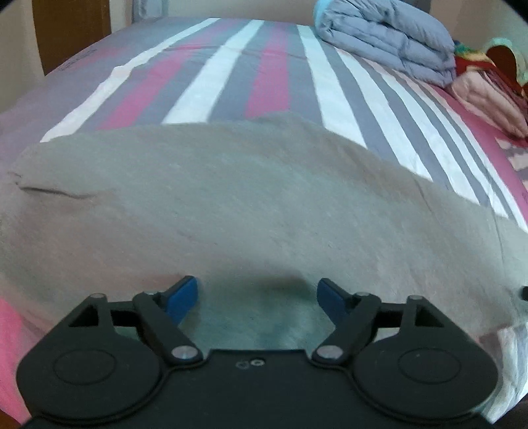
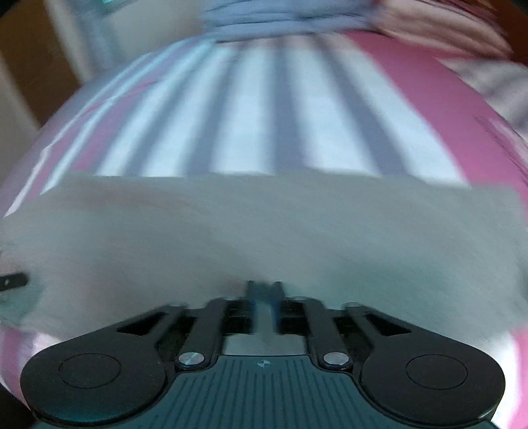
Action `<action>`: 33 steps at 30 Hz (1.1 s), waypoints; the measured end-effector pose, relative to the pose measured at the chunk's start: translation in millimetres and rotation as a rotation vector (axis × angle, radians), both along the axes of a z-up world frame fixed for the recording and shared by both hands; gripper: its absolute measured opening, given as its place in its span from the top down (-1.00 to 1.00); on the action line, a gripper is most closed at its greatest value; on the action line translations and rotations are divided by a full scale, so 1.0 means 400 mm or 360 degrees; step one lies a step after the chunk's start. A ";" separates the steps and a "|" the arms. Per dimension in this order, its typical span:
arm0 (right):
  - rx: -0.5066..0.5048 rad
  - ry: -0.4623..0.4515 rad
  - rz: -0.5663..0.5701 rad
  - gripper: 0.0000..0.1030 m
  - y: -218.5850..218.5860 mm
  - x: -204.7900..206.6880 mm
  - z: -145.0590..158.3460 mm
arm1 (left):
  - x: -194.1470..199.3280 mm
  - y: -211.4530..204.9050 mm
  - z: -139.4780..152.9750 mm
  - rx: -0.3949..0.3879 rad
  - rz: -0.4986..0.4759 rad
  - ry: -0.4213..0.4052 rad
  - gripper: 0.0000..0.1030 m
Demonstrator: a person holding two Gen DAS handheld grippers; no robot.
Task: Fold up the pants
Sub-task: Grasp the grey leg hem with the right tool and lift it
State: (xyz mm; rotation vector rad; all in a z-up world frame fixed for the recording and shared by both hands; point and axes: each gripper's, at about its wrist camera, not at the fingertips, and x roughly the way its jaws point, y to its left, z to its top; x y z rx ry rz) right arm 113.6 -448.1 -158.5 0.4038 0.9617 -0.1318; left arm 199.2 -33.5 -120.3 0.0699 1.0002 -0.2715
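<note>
A folded pale-blue quilted duvet (image 1: 386, 43) sits at the far end of the pink, grey and white striped bedsheet (image 1: 231, 72), toward one o'clock in the left wrist view, with a stack of pink and red folded fabrics (image 1: 488, 82) just beside it at two o'clock. A brown wooden panel (image 1: 71, 29) stands beyond the bed at eleven o'clock.

The beige-grey soft cotton pants (image 1: 250, 204) lie on the near part of the sheet, their long axis running from nine o'clock to three o'clock across both views; a crease shows near nine o'clock.

The left gripper (image 1: 257, 295) is released, its blue-padded fingers (image 1: 183, 297) spread wide over the cloth. The right gripper (image 2: 264, 290) is clenched, pinching the near edge of the pants (image 2: 264, 227).

The right wrist view is heavily motion-blurred, so fabric detail there is unreadable, and both ends of the pants are cut off by the frame.
</note>
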 end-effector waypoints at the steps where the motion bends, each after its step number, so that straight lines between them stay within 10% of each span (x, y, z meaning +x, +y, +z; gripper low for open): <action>1: 0.0018 0.0000 -0.0058 0.00 -0.030 -0.035 -0.001 | -0.006 -0.009 -0.007 0.0030 -0.0011 -0.0010 -0.52; 16: 0.0580 -0.0083 -0.1047 -0.16 -0.423 -0.282 -0.052 | -0.014 0.014 -0.006 0.0055 -0.0004 0.0005 -0.53; 20: 0.0580 -0.0111 -0.1153 0.75 -0.450 -0.268 -0.058 | -0.010 0.014 -0.006 0.0055 0.0010 0.0002 -0.53; 33: 0.0631 -0.0240 -0.1268 0.76 -0.448 -0.270 -0.056 | -0.004 0.025 -0.003 0.0036 0.0013 0.0005 -0.53</action>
